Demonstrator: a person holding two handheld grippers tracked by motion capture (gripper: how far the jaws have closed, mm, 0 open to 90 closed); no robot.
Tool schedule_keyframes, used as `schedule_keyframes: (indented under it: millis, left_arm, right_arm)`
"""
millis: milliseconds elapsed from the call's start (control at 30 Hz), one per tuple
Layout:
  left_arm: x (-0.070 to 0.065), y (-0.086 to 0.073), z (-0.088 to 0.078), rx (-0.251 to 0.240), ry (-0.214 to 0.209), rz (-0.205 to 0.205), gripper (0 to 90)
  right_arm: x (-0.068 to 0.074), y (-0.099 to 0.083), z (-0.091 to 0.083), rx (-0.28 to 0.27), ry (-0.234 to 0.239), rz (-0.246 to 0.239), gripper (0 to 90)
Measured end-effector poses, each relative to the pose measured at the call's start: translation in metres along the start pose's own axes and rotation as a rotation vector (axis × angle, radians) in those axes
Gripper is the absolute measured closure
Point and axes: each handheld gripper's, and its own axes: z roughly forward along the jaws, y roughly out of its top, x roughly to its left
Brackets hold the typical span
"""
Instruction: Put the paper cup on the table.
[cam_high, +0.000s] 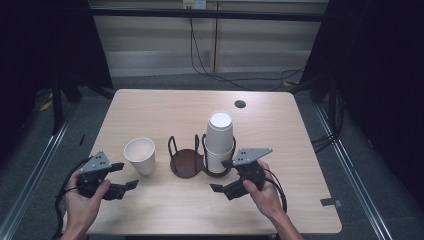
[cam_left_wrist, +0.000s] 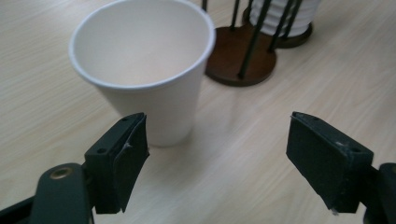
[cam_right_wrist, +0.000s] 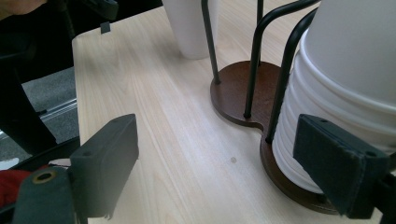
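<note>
High view: person's hands are holding two black grippers over a pale wood-grain table (cam_high: 165, 107). Left gripper (cam_high: 123, 176) is hovering low with jaws spread, nothing between them. Just ahead of its tips a single white paper cup (cam_high: 140, 155) is standing upright, mouth up, tapered, rolled rim, smooth matte wall. Right gripper (cam_high: 222, 176) is also sitting with jaws spread wide and holding nothing; a grey three-cornered plate is riding on top of it.

Just ahead of the right gripper a holder (cam_high: 187, 162) is standing: two round dark-brown wooden discs joined together, thin black wire loops rising from them. The disc nearer the right gripper is carrying a stack (cam_high: 219, 140) of upside-down white paper cups, ribbed where the rims nest. The other disc is bare.

Left gripper view: cup (cam_left_wrist: 144, 70) is sitting just beyond the left jaw pad, inside empty and slightly cream; holder base (cam_left_wrist: 238, 58) is farther off to the right.

Right gripper view: stack (cam_right_wrist: 345, 88) is sitting close beside the right jaw, not touching that I can tell; wire posts are standing glossy and round.
</note>
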Motion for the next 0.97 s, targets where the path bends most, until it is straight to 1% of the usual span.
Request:
schedule_keyframes:
  millis: [67,100,133,200,233,267,300,333,367,400,433,467,500,533,633,733,800,833,867,900,933,967]
  left_arm:
    - [-0.005,-0.001,0.002,-0.046,-0.032,-0.016,20.6]
    - [-0.011,-0.001,0.007,-0.075,-0.069,-0.025,20.6]
    - [-0.011,-0.001,0.007,-0.075,-0.069,-0.025,20.6]
    - [-0.018,-0.001,0.013,-0.089,-0.095,-0.015,20.6]
    - [-0.021,-0.002,0.016,-0.093,-0.096,0.000,20.6]
    - [-0.025,-0.002,0.019,-0.098,-0.096,0.001,20.6]
    - [-0.030,-0.002,0.024,-0.114,-0.125,-0.022,20.6]
    - [-0.030,-0.002,0.024,-0.114,-0.125,-0.022,20.6]
    - [-0.034,-0.003,0.028,-0.146,-0.141,-0.043,20.5]
    - [-0.034,-0.003,0.028,-0.146,-0.141,-0.043,19.8]
    - [-0.037,-0.004,0.034,-0.186,-0.185,-0.064,18.4]
    - [-0.037,-0.004,0.034,-0.186,-0.185,-0.064,18.0]
    - [-0.040,-0.004,0.036,-0.190,-0.188,-0.057,18.0]
    - [-0.044,-0.001,0.040,-0.201,-0.187,-0.037,18.0]
    - [-0.048,0.002,0.045,-0.214,-0.192,-0.031,18.0]
    - [-0.056,0.005,0.055,-0.207,-0.179,-0.004,16.9]
    - [-0.061,0.006,0.064,-0.199,-0.189,-0.024,16.9]
    - [-0.064,0.006,0.069,-0.194,-0.173,-0.018,16.9]
    - [-0.069,0.007,0.074,-0.192,-0.178,-0.011,16.9]
    - [-0.069,0.009,0.073,-0.195,-0.196,-0.008,16.9]
    - [-0.069,0.009,0.073,-0.195,-0.196,-0.008,16.9]
    - [-0.070,0.009,0.071,-0.200,-0.205,0.004,16.9]
  right_arm:
    - [0.000,-0.001,0.000,-0.002,-0.002,0.000,14.2]
    - [0.001,-0.001,-0.001,-0.006,-0.005,0.003,14.2]
    - [0.001,-0.002,-0.001,-0.004,-0.007,0.004,14.2]
    - [0.001,-0.003,-0.001,-0.005,-0.007,0.004,14.2]
    - [0.002,-0.004,-0.002,-0.008,-0.011,0.006,14.2]
    - [0.002,-0.004,-0.002,-0.008,-0.011,0.006,14.2]
    - [0.003,-0.005,-0.003,-0.009,-0.014,0.009,14.2]
    - [0.003,-0.005,-0.003,-0.009,-0.014,0.009,14.2]
    - [0.003,-0.006,-0.004,-0.013,-0.016,0.010,14.2]
    - [0.004,-0.007,-0.005,-0.014,-0.017,0.012,14.2]
    - [0.004,-0.008,-0.005,-0.017,-0.018,0.014,14.2]
    - [0.004,-0.008,-0.005,-0.017,-0.018,0.014,14.2]
    - [0.005,-0.009,-0.005,-0.021,-0.015,0.019,14.2]
    - [0.006,-0.011,-0.005,-0.021,-0.015,0.020,14.2]
    - [0.007,-0.013,-0.005,-0.018,-0.016,0.024,14.2]
    - [0.011,-0.018,-0.005,-0.021,-0.018,0.028,14.2]
    - [0.012,-0.018,-0.006,-0.025,-0.023,0.029,14.2]
    - [0.013,-0.020,-0.006,-0.032,-0.027,0.031,14.2]
    - [0.014,-0.021,-0.007,-0.040,-0.031,0.033,14.2]
    - [0.014,-0.023,-0.007,-0.047,-0.037,0.038,14.2]
    - [0.014,-0.023,-0.007,-0.047,-0.037,0.038,14.2]
    - [0.014,-0.026,-0.006,-0.045,-0.053,0.043,14.2]
